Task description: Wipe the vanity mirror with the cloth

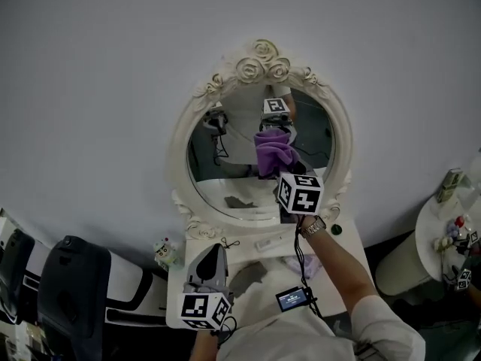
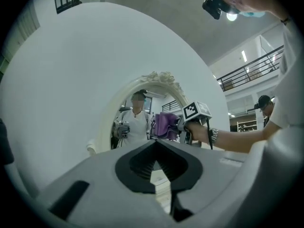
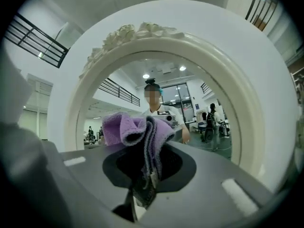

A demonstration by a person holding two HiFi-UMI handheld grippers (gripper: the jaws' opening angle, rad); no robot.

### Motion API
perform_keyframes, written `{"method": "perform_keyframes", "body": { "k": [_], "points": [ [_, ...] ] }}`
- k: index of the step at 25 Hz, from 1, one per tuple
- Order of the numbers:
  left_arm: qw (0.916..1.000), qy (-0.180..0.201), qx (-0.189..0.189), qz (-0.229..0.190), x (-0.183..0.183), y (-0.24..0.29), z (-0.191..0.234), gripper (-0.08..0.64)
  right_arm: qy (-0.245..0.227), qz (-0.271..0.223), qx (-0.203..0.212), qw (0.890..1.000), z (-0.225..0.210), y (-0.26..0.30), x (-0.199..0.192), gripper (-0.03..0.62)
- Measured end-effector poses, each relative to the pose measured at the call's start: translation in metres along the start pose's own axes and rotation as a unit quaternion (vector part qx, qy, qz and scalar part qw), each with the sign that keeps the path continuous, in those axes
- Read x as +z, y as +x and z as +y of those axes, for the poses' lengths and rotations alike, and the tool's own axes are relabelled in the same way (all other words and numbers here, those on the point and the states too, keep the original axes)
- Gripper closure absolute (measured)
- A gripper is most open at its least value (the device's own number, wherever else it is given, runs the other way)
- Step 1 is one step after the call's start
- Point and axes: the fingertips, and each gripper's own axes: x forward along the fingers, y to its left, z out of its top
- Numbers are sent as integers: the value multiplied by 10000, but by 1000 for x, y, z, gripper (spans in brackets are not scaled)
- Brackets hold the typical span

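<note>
left gripper (image 1: 216, 248), jaws pressed together on nothing, hangs low over the vanity top (image 1: 259, 241), with the mirror ahead of its tips and above them. ahead of it and to its right, the oval vanity mirror (image 1: 225, 173), in a white rose-carved frame (image 1: 179, 150), stands at the back of the vanity top. purple cloth (image 1: 273, 149) sits bunched just beyond the tips of the right gripper (image 1: 282, 173), at the upper middle of the glass; whether it presses the glass or hangs just off it cannot be told. right gripper, jaws pinching a fold of the cloth, points squarely at the glass.

likely hazards:
- the pinch takes only a narrow fold, so drag on the glass could pull the cloth free.
- if the bunch rolls aside, the hard jaw tips could meet the glass.
- a heavy push could rock the mirror.
- the cable (image 1: 301, 265) hanging below the right wrist could snag on the vanity.
</note>
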Motion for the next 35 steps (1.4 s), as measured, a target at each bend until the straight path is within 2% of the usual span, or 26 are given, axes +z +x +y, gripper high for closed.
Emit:
{"method": "perform_keyframes", "body": {
  "k": [6, 11, 14, 18, 22, 27, 31, 35],
  "points": [
    [9991, -3, -435, 0, -3, 25, -31, 561, -21, 24, -663, 9978, -74, -16, 2, 535],
    [9980, -40, -628, -2, -5, 39, -47, 561, -18, 23, -1107, 9939, -123, -28, 6, 535],
    [9977, -54, -682, 0, -7, 45, -53, 561, 150, 58, -1218, 9924, -142, -32, 6, 535],
    [9979, -72, -649, 37, -9, 45, -56, 561, 266, -20, -1253, 9918, -143, -37, 5, 537],
    [9988, -131, -452, 100, -14, 38, -46, 561, 387, -122, -845, 9956, -107, -43, 3, 537],
    [9997, -178, -133, 51, -13, 25, -27, 561, 188, -221, -37, 9996, -29, -39, 4, 537],
    [9993, -189, 332, 8, -11, -1, -5, 561, 80, 45, 694, 9975, 42, -22, -19, 537],
    [9956, -192, 914, -107, -8, -34, 25, 561, -10, 287, 1215, 9922, 102, -5, -42, 537]
  ]
}}
